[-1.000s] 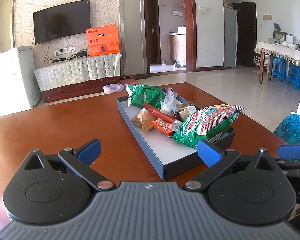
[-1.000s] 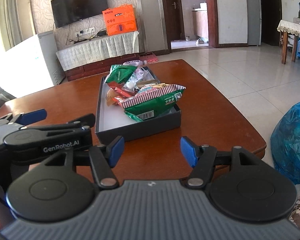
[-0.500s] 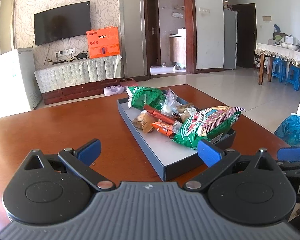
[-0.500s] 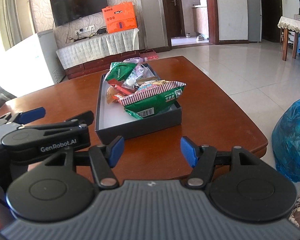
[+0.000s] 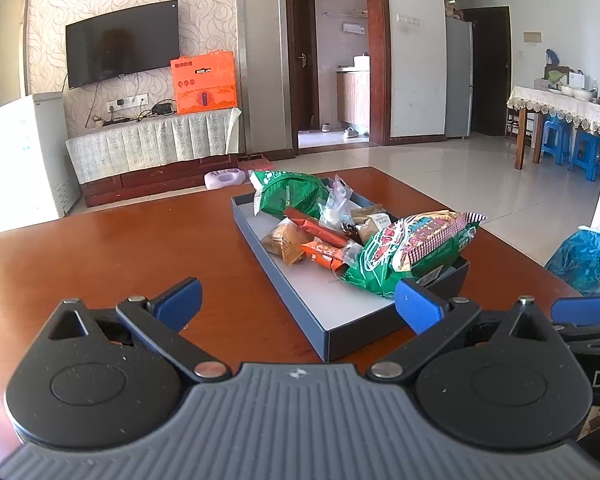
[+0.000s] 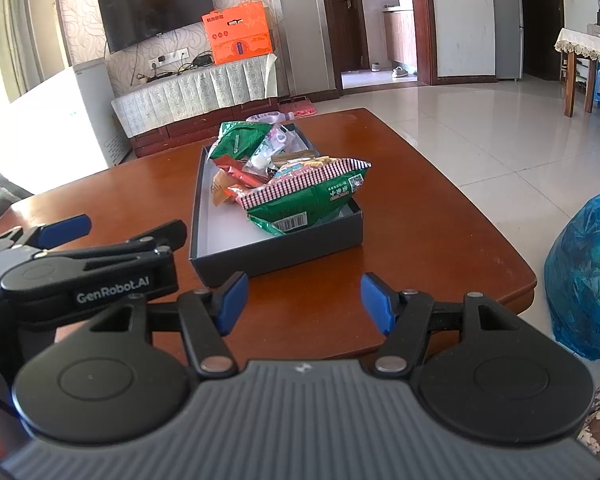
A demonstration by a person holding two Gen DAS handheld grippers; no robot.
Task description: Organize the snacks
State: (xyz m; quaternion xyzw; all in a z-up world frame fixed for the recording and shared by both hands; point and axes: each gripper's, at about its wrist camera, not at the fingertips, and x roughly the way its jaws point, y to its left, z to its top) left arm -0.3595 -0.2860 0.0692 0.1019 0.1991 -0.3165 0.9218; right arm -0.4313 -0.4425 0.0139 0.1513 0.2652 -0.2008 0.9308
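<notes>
A dark shallow box (image 5: 332, 332) (image 6: 276, 254) sits on the brown wooden table (image 5: 100, 248) (image 6: 420, 240). Snack packs are piled in it: a large green checked-edge bag (image 5: 412, 248) (image 6: 308, 196) at the near end, a second green bag (image 5: 288, 196) (image 6: 240, 138) at the far end, orange and tan wrappers (image 5: 324, 250) between them. My left gripper (image 5: 298, 300) stands open in front of the box's near end, holding nothing. My right gripper (image 6: 300, 300) is open too, just short of the box's near wall, empty. The left gripper (image 6: 66, 228) shows at the left of the right wrist view.
A blue plastic bag (image 6: 584, 272) (image 5: 584, 256) lies on the tiled floor right of the table. Beyond the table stand a TV cabinet (image 5: 152, 140) with an orange box (image 5: 204, 82), a white appliance (image 5: 20, 152), and a far dining table with blue stools (image 5: 568, 148).
The scene has slid slightly lower in both views over the last second; the jaws keep the same width and nothing on the table moved.
</notes>
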